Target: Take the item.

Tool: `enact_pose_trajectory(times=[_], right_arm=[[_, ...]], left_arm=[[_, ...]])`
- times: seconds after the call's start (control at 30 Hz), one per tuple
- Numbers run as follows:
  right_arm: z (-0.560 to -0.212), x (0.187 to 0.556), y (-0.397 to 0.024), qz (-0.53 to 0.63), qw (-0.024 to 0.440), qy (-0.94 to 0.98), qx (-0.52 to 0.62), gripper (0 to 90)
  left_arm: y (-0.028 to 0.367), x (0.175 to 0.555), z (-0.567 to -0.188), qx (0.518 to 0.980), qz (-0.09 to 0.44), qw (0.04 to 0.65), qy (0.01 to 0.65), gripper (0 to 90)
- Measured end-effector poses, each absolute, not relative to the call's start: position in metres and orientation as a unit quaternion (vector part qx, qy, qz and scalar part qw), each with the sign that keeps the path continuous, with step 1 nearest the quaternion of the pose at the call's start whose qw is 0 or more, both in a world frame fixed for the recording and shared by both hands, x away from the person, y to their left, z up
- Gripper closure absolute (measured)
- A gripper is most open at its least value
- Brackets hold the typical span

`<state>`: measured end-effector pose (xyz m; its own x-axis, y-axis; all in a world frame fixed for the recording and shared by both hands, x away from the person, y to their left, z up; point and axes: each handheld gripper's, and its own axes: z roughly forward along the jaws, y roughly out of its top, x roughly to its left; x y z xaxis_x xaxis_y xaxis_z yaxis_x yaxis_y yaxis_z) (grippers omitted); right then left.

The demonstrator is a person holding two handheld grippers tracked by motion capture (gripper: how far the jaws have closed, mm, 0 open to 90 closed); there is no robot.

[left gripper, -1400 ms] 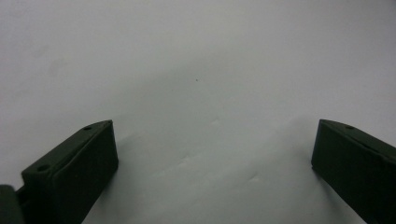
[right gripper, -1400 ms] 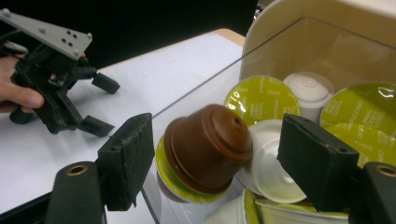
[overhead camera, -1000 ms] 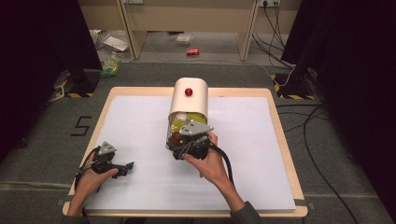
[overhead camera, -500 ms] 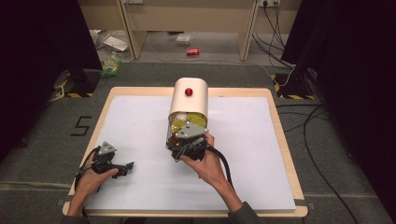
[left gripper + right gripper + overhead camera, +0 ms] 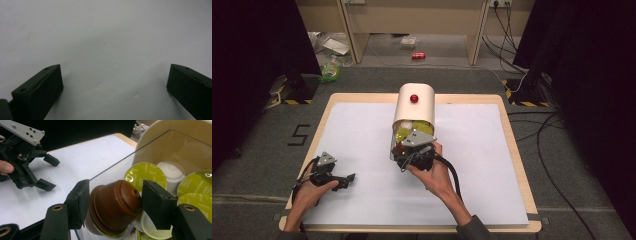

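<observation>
A brown coffee capsule (image 5: 115, 206) is being pinched between the jaws of the right gripper (image 5: 113, 205), low in the centre of the right gripper view, at the mouth of a cream capsule dispenser (image 5: 414, 107). Green-lidded capsules (image 5: 145, 173) and a white capsule (image 5: 171, 171) are being held inside it, at the upper right. The left gripper (image 5: 343, 181) is being held with jaws spread above the white table cover (image 5: 472, 150), at the lower left of the high view.

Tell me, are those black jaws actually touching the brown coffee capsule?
Touching. In the right gripper view the right gripper has both jaws pressed against the brown capsule, one on each side, with no gap visible.
</observation>
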<state>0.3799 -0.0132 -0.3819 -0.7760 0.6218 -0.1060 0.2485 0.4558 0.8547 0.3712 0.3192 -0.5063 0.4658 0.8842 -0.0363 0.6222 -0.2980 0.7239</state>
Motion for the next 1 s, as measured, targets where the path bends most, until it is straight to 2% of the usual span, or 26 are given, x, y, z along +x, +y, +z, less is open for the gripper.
enact_pose_trajectory(times=[0.4, 0.67, 0.87, 1.0], right_arm=[[-0.373, 0.378, -0.019, 0.464, 0.214, 0.820, 0.259, 44.5], [-0.380, 0.374, -0.007, 0.427, 0.255, 0.834, 0.239, 44.0], [-0.375, 0.373, -0.012, 0.433, 0.288, 0.818, 0.244, 49.6], [-0.374, 0.377, -0.019, 0.439, 0.277, 0.815, 0.257, 48.2]], left_arm=[[0.319, 0.371, -0.506, 0.783, 0.189, 0.346, 0.481, 0.0], [0.319, 0.371, -0.506, 0.783, 0.189, 0.346, 0.481, 0.0], [0.319, 0.371, -0.506, 0.783, 0.189, 0.346, 0.481, 0.0], [0.319, 0.371, -0.506, 0.783, 0.189, 0.346, 0.481, 0.0]])
